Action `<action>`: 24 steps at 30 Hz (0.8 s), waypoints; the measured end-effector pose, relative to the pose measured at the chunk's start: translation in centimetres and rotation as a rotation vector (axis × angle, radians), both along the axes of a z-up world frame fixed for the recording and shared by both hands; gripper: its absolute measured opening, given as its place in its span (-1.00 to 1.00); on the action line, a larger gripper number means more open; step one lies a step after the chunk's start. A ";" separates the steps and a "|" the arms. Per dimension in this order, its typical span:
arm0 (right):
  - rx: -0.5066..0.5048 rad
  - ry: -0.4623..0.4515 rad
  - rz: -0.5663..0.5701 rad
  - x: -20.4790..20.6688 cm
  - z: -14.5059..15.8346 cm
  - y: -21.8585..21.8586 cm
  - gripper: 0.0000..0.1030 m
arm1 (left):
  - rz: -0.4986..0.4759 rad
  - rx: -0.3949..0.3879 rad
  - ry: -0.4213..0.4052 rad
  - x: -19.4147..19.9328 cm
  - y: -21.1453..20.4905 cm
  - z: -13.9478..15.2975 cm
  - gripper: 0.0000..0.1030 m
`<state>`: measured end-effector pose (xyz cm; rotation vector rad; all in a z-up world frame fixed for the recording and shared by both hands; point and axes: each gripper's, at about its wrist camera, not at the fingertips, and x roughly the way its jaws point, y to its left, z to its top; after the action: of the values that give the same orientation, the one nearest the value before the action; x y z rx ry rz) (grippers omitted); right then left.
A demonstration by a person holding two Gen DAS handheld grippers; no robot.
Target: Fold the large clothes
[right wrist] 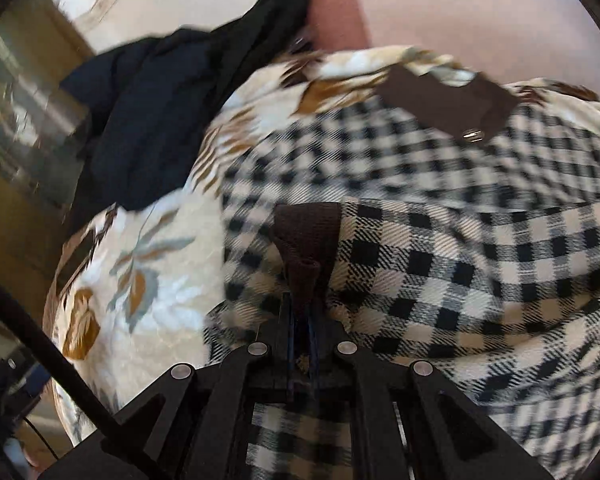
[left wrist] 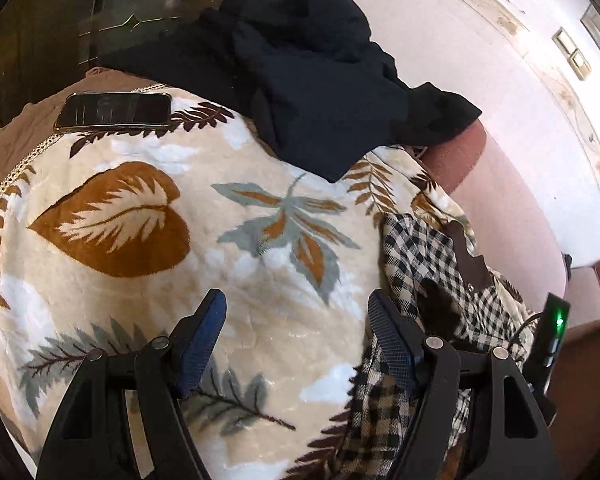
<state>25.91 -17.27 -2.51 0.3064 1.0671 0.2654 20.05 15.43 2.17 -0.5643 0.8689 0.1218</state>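
Observation:
A black-and-cream checked shirt (right wrist: 440, 256) with brown trim lies bunched on a leaf-patterned blanket (left wrist: 148, 216). My right gripper (right wrist: 303, 312) is shut on a brown-trimmed edge of that shirt, with the fabric draped over its fingers. In the left wrist view the checked shirt (left wrist: 424, 264) hangs at the blanket's right side. My left gripper (left wrist: 296, 324) stands open above the blanket with nothing between its blue-padded fingers (left wrist: 204, 332). Its right finger is beside the shirt's edge.
A dark navy garment (left wrist: 312, 68) is heaped at the blanket's far side, also seen as the dark garment (right wrist: 156, 120). A phone (left wrist: 114, 110) lies at the blanket's far left. A pink couch arm (left wrist: 500, 200) runs along the right. A small device with a green light (left wrist: 556, 324) is at the right.

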 end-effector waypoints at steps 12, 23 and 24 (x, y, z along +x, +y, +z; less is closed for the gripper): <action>0.118 -0.063 0.072 -3.5 3.4 -4.6 -0.42 | -0.088 -0.004 -0.003 2.7 -3.9 -1.6 0.40; 0.010 -0.032 -0.227 -6.2 2.2 -19.8 -0.41 | -0.355 0.070 -0.011 7.7 -14.3 -4.4 0.40; 0.004 -0.030 -0.240 -6.3 2.1 -20.5 -0.41 | -0.365 0.073 -0.011 8.3 -15.0 -4.6 0.40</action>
<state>19.56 -37.79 -0.42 0.4289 0.9901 0.0565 28.33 0.46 -2.46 -0.3303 0.9395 -0.1805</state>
